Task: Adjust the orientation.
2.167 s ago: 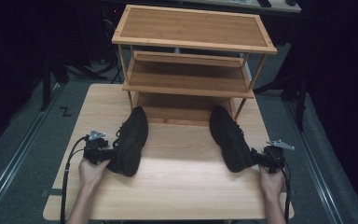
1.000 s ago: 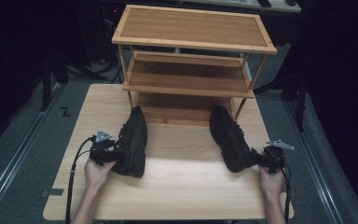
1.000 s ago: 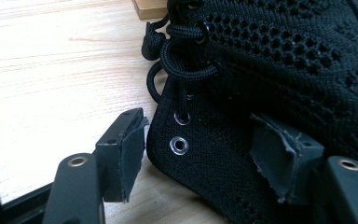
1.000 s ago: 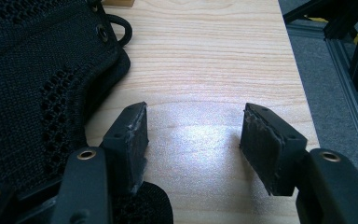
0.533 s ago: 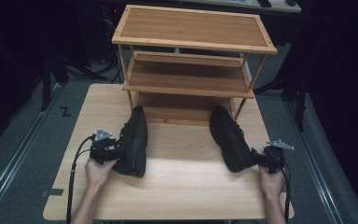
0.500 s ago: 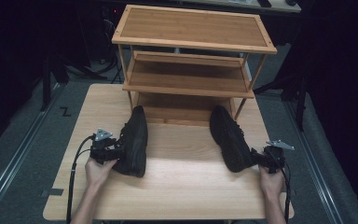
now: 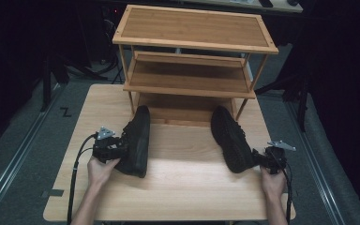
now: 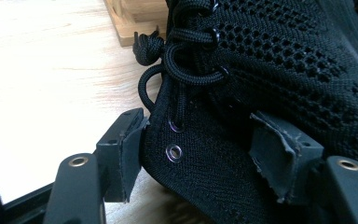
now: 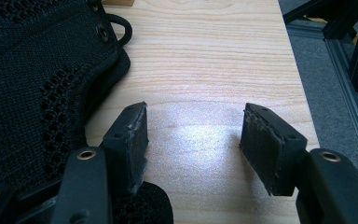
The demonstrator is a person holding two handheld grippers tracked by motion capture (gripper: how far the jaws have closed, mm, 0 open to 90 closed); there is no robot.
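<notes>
Two black knit lace-up shoes lie on the wooden table in front of a shoe rack. The left shoe points toward the rack, and my left gripper holds its side by the heel end. In the left gripper view the shoe's eyelet flap sits between the two pads, both touching it, so my left gripper is shut on it. The right shoe lies angled, with my right gripper at its heel. My right gripper stands open over bare table, the shoe outside its left jaw.
A three-tier bamboo shoe rack stands at the table's back, its lowest shelf just behind the shoe toes. One rack foot is close to the left shoe's laces. Dark floor and metal frames surround the table.
The left gripper and left shoe shifted right, and the shoe turned straighter toward the rack; little has moved in the last second. The right gripper and right shoe have stayed put.
</notes>
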